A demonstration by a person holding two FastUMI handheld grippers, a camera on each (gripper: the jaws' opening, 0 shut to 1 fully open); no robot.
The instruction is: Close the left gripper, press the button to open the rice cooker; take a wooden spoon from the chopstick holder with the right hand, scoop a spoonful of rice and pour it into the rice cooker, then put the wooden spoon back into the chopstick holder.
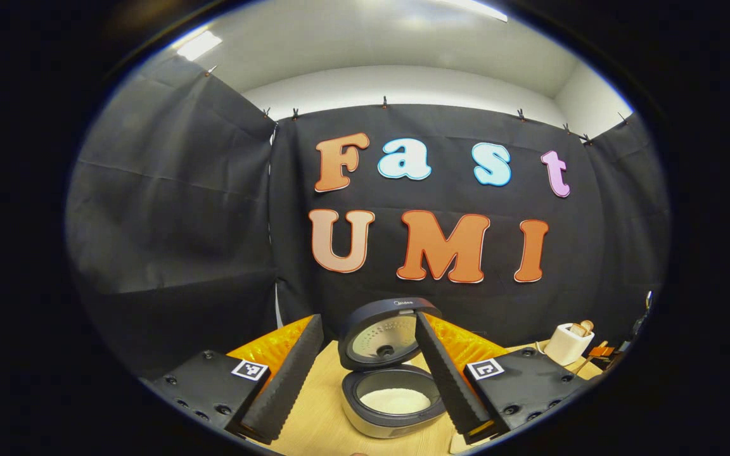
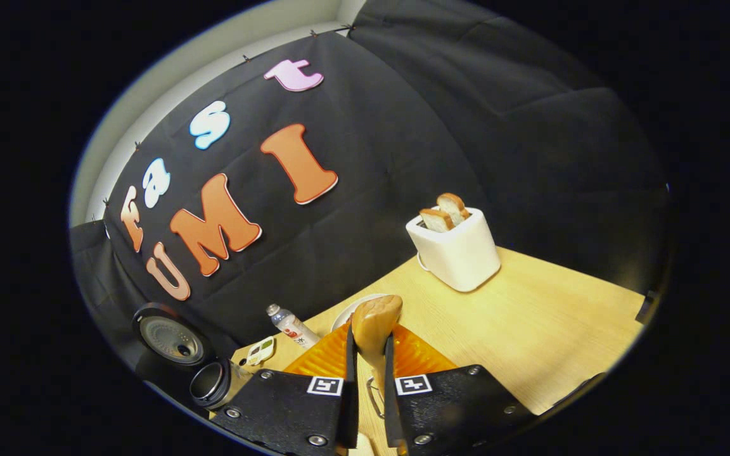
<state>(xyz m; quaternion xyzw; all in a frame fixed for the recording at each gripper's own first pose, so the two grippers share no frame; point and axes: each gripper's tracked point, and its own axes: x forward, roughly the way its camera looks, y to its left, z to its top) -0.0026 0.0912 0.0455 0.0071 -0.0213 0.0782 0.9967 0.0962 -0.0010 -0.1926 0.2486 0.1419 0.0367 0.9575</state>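
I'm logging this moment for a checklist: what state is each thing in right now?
Dark round rice cooker: lid up, white rice inside the pot.
Light wooden spoon: clamped in the right claw, bowl end up.
Left claw: open, holding nothing.
White toaster: two bread slices sticking up from its slots.
Small clear plastic bottle: capped, lying tilted on the light wooden table.

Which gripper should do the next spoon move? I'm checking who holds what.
Right. The right gripper is shut on the spoon, bowl up, above the table. The left gripper is open and holds nothing, facing the cooker, whose lid is up.
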